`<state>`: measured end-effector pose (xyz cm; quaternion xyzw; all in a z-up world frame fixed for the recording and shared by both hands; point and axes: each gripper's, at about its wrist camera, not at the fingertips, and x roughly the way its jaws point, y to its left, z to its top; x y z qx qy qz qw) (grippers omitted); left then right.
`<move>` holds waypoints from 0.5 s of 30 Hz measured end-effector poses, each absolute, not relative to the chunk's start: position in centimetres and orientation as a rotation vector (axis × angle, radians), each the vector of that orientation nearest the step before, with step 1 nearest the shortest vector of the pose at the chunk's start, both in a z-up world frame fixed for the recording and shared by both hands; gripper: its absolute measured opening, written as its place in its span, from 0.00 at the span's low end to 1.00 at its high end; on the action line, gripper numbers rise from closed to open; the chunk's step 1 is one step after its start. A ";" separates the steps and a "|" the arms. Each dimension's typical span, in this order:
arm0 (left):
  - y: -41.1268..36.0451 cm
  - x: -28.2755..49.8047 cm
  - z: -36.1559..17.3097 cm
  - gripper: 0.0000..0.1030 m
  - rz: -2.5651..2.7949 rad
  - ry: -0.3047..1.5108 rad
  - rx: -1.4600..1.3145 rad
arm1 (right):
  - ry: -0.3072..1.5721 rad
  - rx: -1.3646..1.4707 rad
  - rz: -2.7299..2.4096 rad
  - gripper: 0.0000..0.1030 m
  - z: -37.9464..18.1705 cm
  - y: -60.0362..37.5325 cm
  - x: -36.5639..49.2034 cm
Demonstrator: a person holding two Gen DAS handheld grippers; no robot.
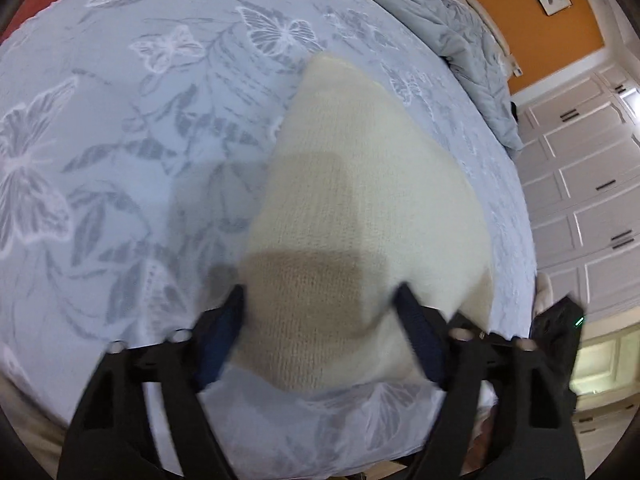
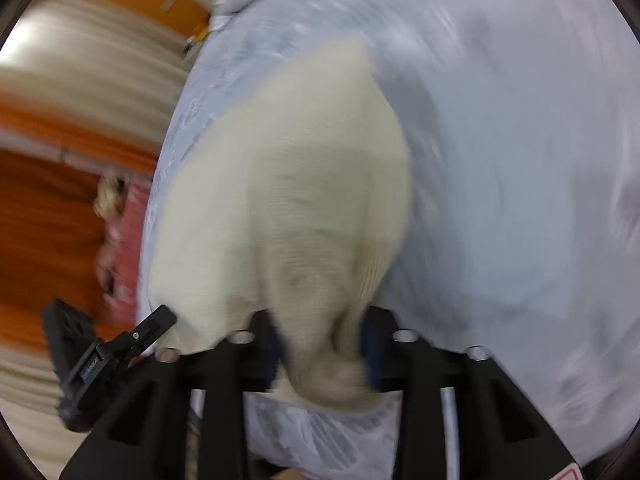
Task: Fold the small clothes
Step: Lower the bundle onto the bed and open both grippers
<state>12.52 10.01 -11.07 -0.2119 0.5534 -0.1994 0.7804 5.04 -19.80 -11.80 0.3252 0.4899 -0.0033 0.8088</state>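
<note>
A cream knitted garment (image 1: 360,200) lies on a bed with a pale blue butterfly-print cover (image 1: 120,140). My left gripper (image 1: 322,300) is open, its two fingers straddling the garment's near edge just above the cloth. In the blurred right wrist view the same cream garment (image 2: 288,184) shows, and my right gripper (image 2: 322,334) is shut on a bunched part of its near edge. The left gripper's finger (image 2: 154,326) shows at the lower left of the right wrist view, beside the garment's corner.
A rumpled grey duvet (image 1: 452,28) lies at the head of the bed. White cabinets (image 1: 580,184) stand past the bed's right edge. An orange wall (image 1: 520,8) is behind. Orange and cream curtains (image 2: 60,140) and a pink item (image 2: 128,240) are off the bed's side.
</note>
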 end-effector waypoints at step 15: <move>8.2 9.5 -9.3 0.67 -0.374 1.149 -0.160 | 0.992 0.633 -0.190 0.56 -9.3 -20.3 0.9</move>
